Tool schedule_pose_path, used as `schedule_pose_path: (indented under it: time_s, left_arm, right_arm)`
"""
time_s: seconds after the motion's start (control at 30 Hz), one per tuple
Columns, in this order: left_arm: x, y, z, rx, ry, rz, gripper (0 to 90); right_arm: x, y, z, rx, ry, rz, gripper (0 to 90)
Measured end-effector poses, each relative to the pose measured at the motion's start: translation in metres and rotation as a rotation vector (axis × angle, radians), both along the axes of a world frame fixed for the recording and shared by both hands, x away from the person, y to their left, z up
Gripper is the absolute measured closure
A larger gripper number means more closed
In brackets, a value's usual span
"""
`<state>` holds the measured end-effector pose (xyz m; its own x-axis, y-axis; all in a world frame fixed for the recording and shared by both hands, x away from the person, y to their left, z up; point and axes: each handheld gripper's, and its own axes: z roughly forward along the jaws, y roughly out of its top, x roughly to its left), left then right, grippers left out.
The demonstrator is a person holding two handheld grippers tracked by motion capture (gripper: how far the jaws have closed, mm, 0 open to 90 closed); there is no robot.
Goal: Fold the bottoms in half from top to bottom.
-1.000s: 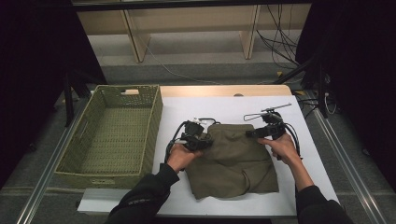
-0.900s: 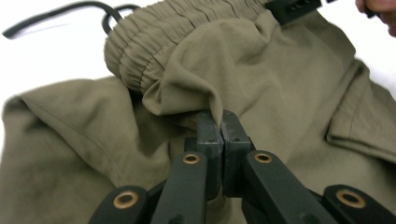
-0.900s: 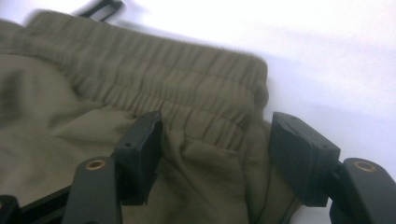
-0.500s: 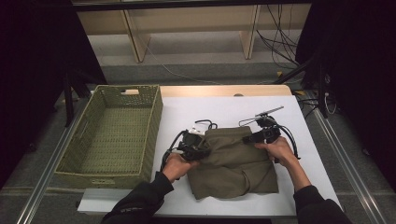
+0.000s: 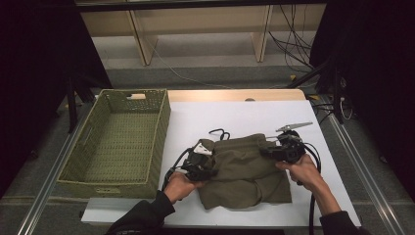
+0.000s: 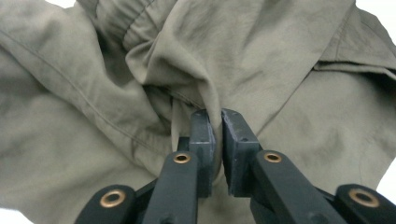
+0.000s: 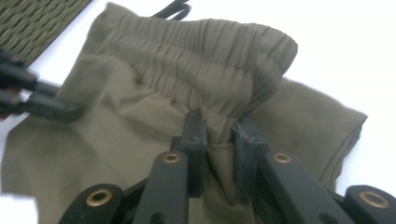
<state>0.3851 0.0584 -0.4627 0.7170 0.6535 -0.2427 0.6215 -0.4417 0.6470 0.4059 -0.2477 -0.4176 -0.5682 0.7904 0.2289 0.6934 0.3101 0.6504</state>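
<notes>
Left claw pinching a soft fold of matte olive garment, jaws just easing; right claw just closing on its gathered elastic waistband. Crumpled on white counter, beside woven green basket.

Two black jaws of the right gripper close on a bunched fold of an olive-green fabric garment with a gathered elastic waistband, lying on a white table. The other black gripper touches the cloth's far edge, near a green woven basket.
</notes>
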Motion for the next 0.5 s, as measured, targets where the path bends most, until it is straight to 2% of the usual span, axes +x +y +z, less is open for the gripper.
schedule_pose_path:
  time_s: [0.13, 0.23, 0.33, 0.5]
  left_arm:
    - [0.003, 0.006, 0.016, -0.029, -0.021, 0.017, 61.5]
    - [0.013, 0.009, 0.032, -0.052, -0.049, 0.064, 49.5]
    - [0.028, 0.007, 0.043, -0.073, -0.062, 0.102, 45.8]
    - [0.054, -0.005, 0.049, -0.096, -0.06, 0.145, 45.6]
  right_arm:
    - [-0.02, -0.001, -0.001, -0.005, -0.037, 0.02, 80.0]
    - [-0.028, -0.003, -0.001, -0.001, -0.045, 0.027, 80.3]
    - [-0.03, -0.004, -0.002, 0.001, -0.048, 0.028, 80.4]
    - [-0.032, -0.003, -0.001, 0.003, -0.051, 0.023, 80.4]
